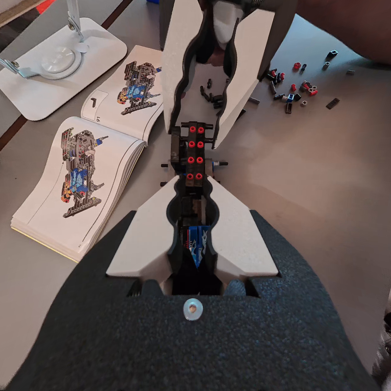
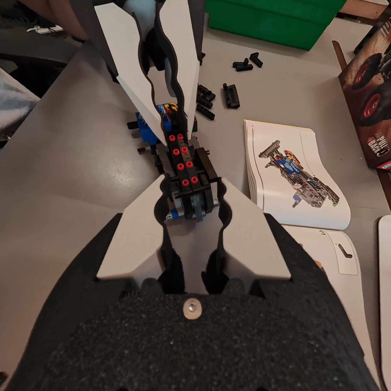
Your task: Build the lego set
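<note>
The half-built lego model (image 1: 194,156), a long black frame with two rows of red pins along its top and a blue flame-printed end, sits on the grey bench (image 1: 296,190) between the two tools, which face each other along its length. The left tool (image 1: 193,184) is clenched on the model's blue end, its wavy black pads pressed to both sides. The right tool (image 2: 192,182) brackets the opposite, grey-and-black end with its fingers spread wider than the frame, and whether the pads touch it I cannot tell. Only the left wrist view shows the scatter of small red, black and blue loose pieces (image 1: 296,88) on the bench beyond the right tool, and a white stand base (image 1: 63,63) at the far left corner. Only the right wrist view shows the green bin (image 2: 270,21) at the far edge, the set's box (image 2: 370,95) at the right edge, and a few black beams (image 2: 211,99) just beside the left tool. The open instruction booklet (image 1: 84,179) lies close alongside the model, seen in both views. The bench is bare on the model's other side, towards the edge at the left of the right wrist view.
</note>
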Tool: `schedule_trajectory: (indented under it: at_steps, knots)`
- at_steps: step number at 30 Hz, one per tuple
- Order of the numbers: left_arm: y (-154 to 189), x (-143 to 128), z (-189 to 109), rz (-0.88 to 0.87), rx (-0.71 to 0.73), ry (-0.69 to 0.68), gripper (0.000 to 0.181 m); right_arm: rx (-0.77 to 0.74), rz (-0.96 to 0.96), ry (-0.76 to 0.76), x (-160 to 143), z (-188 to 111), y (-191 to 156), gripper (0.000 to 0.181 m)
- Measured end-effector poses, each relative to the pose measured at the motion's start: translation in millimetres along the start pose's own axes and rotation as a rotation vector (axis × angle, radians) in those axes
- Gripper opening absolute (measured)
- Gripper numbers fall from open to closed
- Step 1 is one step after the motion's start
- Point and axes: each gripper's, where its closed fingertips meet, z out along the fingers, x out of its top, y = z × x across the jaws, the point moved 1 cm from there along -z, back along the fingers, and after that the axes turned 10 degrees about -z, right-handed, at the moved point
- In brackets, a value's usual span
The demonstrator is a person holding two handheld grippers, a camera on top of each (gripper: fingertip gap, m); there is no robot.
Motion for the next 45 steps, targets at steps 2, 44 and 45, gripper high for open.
schedule_trajectory:
  at_steps: [2, 44, 45]
  knots:
    - [3.5, -1.6, -2.6, -0.025, -0.030, 0.005, 0.014, 0.024, 0.024, -0.015, 2.6, 0.3, -5.0, 0.041]
    - [-4.2, -18.9, -23.6, -0.002, -0.135, -0.022, 0.014, 0.063, -0.059, -0.010, 16.9, 13.6, -10.6, 0.040]
    - [-4.5, -19.1, -23.3, -0.004, -0.133, -0.022, 0.014, 0.063, -0.058, -0.006, 16.9, 13.9, -10.5, 0.040]
